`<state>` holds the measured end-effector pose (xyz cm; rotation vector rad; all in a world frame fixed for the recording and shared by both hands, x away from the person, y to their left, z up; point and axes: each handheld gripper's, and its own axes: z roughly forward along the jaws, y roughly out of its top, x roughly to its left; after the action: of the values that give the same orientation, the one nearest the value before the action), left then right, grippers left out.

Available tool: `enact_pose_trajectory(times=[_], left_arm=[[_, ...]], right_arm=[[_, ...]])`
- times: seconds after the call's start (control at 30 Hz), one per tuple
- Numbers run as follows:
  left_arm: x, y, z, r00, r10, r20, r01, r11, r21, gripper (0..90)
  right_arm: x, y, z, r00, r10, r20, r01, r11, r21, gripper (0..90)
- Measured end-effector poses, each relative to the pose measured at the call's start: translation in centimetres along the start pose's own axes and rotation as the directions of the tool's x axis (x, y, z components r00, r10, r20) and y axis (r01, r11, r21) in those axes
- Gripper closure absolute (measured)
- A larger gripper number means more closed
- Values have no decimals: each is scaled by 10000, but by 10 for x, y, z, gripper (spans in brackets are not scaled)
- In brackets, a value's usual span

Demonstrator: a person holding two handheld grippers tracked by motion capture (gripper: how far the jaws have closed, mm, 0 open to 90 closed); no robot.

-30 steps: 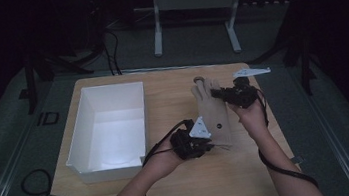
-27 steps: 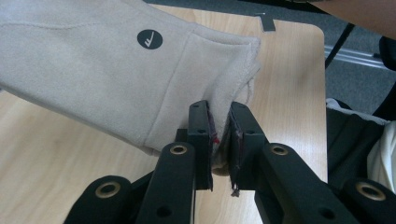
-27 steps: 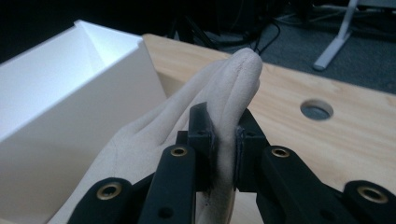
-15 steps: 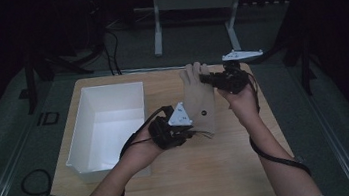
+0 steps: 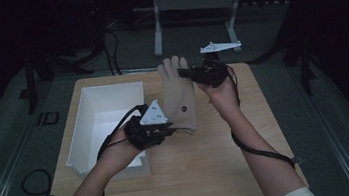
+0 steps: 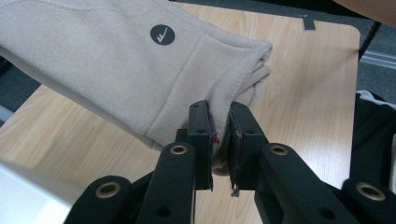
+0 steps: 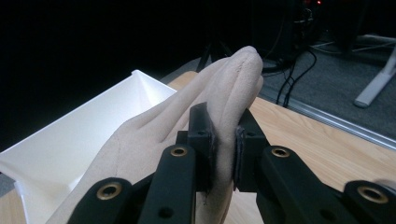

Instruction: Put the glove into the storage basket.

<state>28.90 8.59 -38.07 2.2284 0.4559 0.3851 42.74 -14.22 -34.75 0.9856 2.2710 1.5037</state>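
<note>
Glove (image 5: 178, 96) hangs stretched above the counter (image 5: 211, 164), left tongs (image 5: 172, 128) pinching its cuff at six o'clock, right tongs (image 5: 183, 72) pinching its fingertips at twelve, white bin (image 5: 84, 134) at nine o'clock.

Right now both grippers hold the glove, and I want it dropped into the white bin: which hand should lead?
Left, probably. The left gripper pinches the glove cuff beside the white bin; the right gripper holds the fingertips farther away.
</note>
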Motion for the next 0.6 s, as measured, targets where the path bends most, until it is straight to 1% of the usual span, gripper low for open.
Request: enact_pose_trajectory(times=[0.1,0.2,0.23,0.3,0.47,0.6], left_arm=[[3,-7,-9,9999,-68,-83,68,10000,12,816],[5,-14,-17,9996,-215,-192,215,9998,-5,816],[6,-16,-21,9995,-175,-258,176,9998,42,816],[9,-20,-27,9993,-261,-279,260,9997,-18,815],[15,-29,-41,9977,-471,-493,464,9988,-148,815],[21,-41,-52,9952,-686,-699,674,9975,-193,815]], right_arm=[[10,3,11,9998,-81,-158,81,10000,7,805],[16,6,20,9995,-89,-311,91,9999,50,805],[18,7,23,9993,-78,-363,81,9999,87,804],[22,9,30,9990,-83,-439,89,9999,116,804],[31,16,44,9978,14,-657,-9,10000,84,804],[40,20,56,9970,-164,-756,173,9998,112,804]])
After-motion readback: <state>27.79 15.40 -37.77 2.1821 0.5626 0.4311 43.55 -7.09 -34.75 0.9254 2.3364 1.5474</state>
